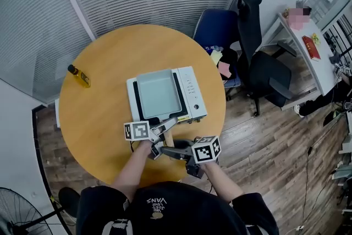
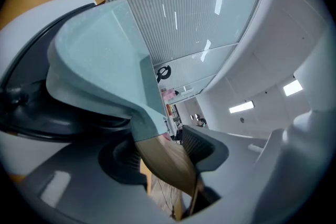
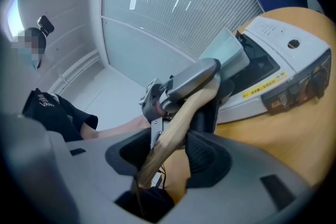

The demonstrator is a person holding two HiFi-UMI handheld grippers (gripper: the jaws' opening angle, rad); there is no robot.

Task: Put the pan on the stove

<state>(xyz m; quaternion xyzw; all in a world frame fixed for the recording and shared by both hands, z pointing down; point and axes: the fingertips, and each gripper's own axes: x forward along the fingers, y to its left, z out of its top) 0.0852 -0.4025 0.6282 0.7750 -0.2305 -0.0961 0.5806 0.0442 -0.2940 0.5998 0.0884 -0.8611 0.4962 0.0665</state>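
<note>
Both grippers clamp the pan's handle, with the pan over the stove.

I see a square, shallow pan [image 1: 157, 93], matte pale grey-green with rounded corners and only its own smooth floor showing inside. Its flat wooden handle [image 3: 185, 112] runs back toward me. My left gripper [image 2: 163, 149] is closed onto that handle just behind the pan wall, its ribbed dark pads set fairly wide with the wood between them. My right gripper [image 3: 170, 157] grips the same handle further back, just behind the left one. Ahead of both sets of jaws the pan lies over the glossy black top of the boxy white stove [image 1: 192, 93]. I cannot tell whether it is touching. The stove stands on a round wooden table [image 1: 99, 113].
</note>
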